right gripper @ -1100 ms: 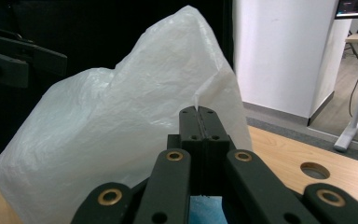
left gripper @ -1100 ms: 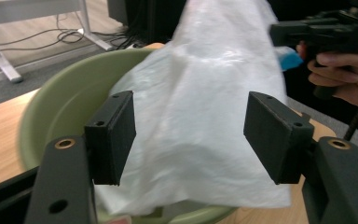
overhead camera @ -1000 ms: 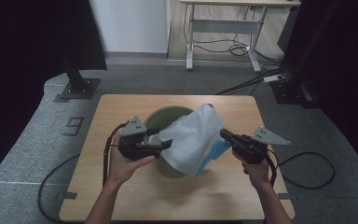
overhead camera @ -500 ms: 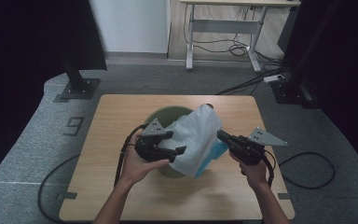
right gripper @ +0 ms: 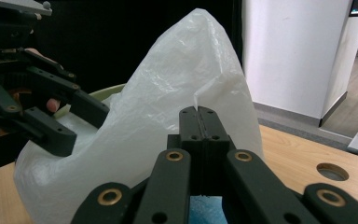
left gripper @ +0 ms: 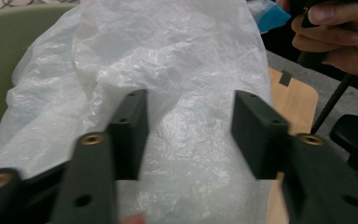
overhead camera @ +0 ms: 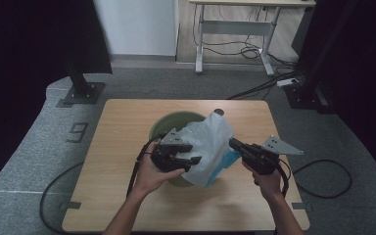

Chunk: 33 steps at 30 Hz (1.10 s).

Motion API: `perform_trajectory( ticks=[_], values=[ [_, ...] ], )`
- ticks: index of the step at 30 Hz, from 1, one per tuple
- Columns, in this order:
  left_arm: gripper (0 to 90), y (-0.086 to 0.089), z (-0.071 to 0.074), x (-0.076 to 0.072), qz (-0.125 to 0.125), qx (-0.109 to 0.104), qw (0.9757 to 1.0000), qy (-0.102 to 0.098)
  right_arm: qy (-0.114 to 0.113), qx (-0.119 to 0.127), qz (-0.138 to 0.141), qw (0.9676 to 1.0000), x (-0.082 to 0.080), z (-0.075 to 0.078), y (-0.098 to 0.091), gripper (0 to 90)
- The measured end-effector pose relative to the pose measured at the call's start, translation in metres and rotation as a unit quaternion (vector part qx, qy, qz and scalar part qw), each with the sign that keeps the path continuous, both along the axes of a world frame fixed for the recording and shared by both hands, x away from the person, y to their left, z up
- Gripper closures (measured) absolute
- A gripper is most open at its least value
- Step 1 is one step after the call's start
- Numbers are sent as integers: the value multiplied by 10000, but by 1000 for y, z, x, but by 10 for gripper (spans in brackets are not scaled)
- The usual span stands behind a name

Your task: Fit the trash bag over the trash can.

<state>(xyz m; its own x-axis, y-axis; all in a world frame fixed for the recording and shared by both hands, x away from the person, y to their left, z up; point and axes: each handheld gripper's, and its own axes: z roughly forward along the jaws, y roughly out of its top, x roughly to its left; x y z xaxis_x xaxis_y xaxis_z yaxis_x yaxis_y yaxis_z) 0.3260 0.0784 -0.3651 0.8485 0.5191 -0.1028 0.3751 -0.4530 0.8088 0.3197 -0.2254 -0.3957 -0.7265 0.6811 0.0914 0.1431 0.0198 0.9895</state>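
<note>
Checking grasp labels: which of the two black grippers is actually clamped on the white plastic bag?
The right gripper: its jaws are shut on a fold of the white plastic bag. The left gripper straddles the bag, jaws apart, having just been closing.

Plastic bag (overhead camera: 209,147) hides most of the green bowl (overhead camera: 169,122); only its far rim shows. Blue item (overhead camera: 227,159) under the bag: mostly covered, can't tell what it is. Left gripper (left gripper: 189,135) jaws blurred up close; whether they touch the bag is unclear.

A grey carpet (overhead camera: 39,161) surrounds the wooden table (overhead camera: 122,122); beyond the table stand a white wall (overhead camera: 137,24) and a metal-legged desk (overhead camera: 235,29).
</note>
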Motion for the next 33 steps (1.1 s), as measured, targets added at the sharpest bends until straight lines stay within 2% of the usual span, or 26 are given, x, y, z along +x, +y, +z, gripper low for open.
perform_trajectory(
  ticks=[4,10,18,24,30,31,33],
  values=[
    [615,-1,-2,0,-78,-14,10000,38,-2,5,-7,10000,-1,0,-1,886],
    [727,0,-3,1,-179,-48,9997,135,-2,2,-22,10000,0,0,-2,886],
    [817,3,-9,5,-176,-109,9992,345,20,11,-41,10000,-1,-1,-4,886],
    [893,3,-9,5,-245,-168,9988,387,44,48,-57,10000,0,-2,-5,886],
    [897,6,-5,3,-261,-412,9981,372,62,83,-38,9999,-1,-3,-6,886],
    [876,5,-4,3,-252,-435,9982,337,67,87,-32,9999,-1,-3,-6,886],
    [768,3,-2,2,-191,-469,9983,284,63,86,-14,9999,-1,-3,-5,886]
  ],
)
